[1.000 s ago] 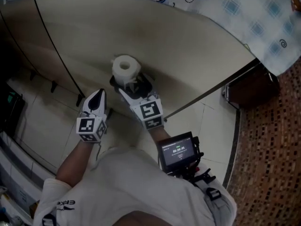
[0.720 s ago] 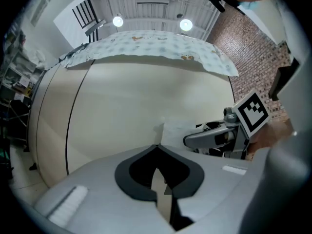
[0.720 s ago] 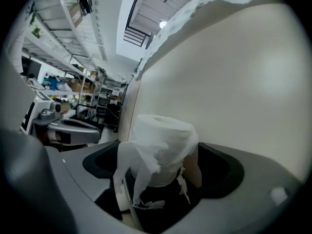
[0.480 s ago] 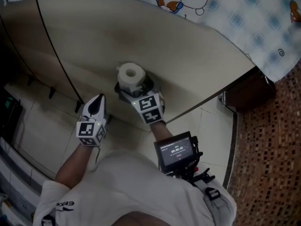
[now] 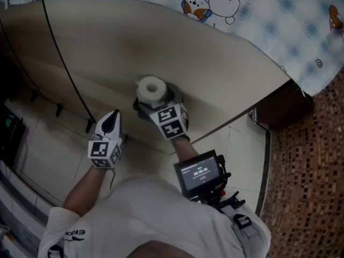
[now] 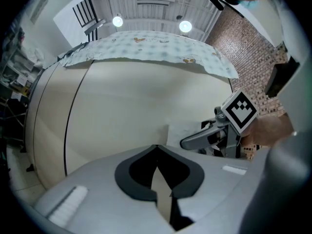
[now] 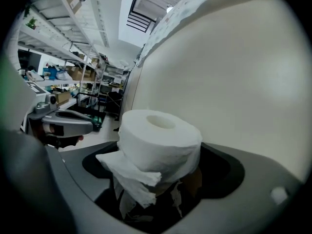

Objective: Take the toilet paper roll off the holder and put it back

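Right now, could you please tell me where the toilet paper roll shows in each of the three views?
Head view: the toilet paper roll sits upper centre, just past the right gripper.
Left gripper view: a pale patch behind that gripper, right of centre, may be it; I cannot tell.
Right gripper view: dead centre, between wide jaws.
Shared landmark: the curved beige panel behind the roll.
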`<control>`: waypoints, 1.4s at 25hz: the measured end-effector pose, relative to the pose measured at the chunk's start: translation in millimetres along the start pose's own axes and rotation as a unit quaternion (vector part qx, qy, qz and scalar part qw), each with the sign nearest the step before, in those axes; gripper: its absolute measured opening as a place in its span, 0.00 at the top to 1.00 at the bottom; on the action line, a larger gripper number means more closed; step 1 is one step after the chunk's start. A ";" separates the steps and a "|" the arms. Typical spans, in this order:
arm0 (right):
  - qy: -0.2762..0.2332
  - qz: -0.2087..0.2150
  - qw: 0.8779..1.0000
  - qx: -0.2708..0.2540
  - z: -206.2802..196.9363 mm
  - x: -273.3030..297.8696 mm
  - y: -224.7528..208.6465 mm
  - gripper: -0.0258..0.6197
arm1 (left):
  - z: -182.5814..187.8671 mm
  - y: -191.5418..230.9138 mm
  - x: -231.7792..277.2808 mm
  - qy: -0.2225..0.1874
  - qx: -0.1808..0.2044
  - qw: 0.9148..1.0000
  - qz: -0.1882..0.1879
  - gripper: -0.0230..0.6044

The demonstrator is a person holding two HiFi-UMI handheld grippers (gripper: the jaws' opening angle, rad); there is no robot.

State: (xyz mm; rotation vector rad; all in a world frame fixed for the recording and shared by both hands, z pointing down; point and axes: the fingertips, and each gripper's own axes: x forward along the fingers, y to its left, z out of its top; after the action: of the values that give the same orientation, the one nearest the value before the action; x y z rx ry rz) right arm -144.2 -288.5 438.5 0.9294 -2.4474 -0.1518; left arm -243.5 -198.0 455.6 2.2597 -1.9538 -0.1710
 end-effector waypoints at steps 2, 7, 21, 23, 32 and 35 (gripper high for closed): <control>-0.002 -0.002 1.000 -0.001 0.7 -0.2 -0.9 0.20 | -0.7 0.7 1.4 0.000 -0.001 1.000 0.000 0.96; -0.009 0.005 1.000 -0.006 2.3 -1.0 2.6 0.27 | -4.2 -1.7 3.5 0.004 -0.003 1.000 -0.001 0.96; -0.096 -0.046 0.993 0.041 12.7 -64.6 -26.2 0.29 | 3.8 -37.1 14.9 -0.002 0.006 0.999 -0.036 0.96; -0.097 -0.062 0.992 0.048 5.6 -79.4 -33.4 0.29 | 3.7 -46.5 18.4 -0.001 0.007 0.999 -0.047 0.96; -0.098 -0.142 0.980 0.094 -40.1 -150.3 -71.6 0.29 | 0.4 -80.3 31.6 0.004 0.010 0.997 -0.079 0.96; -0.106 -0.157 0.975 0.118 -53.8 -164.5 -77.5 0.29 | -2.6 -87.8 33.0 0.007 0.010 0.996 -0.083 0.96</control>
State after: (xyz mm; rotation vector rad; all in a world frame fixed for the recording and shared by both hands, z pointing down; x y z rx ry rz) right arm 32.7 -236.9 393.5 1.4718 -2.5325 -0.0731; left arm -152.9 -218.2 442.1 2.4289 -1.7674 -0.1552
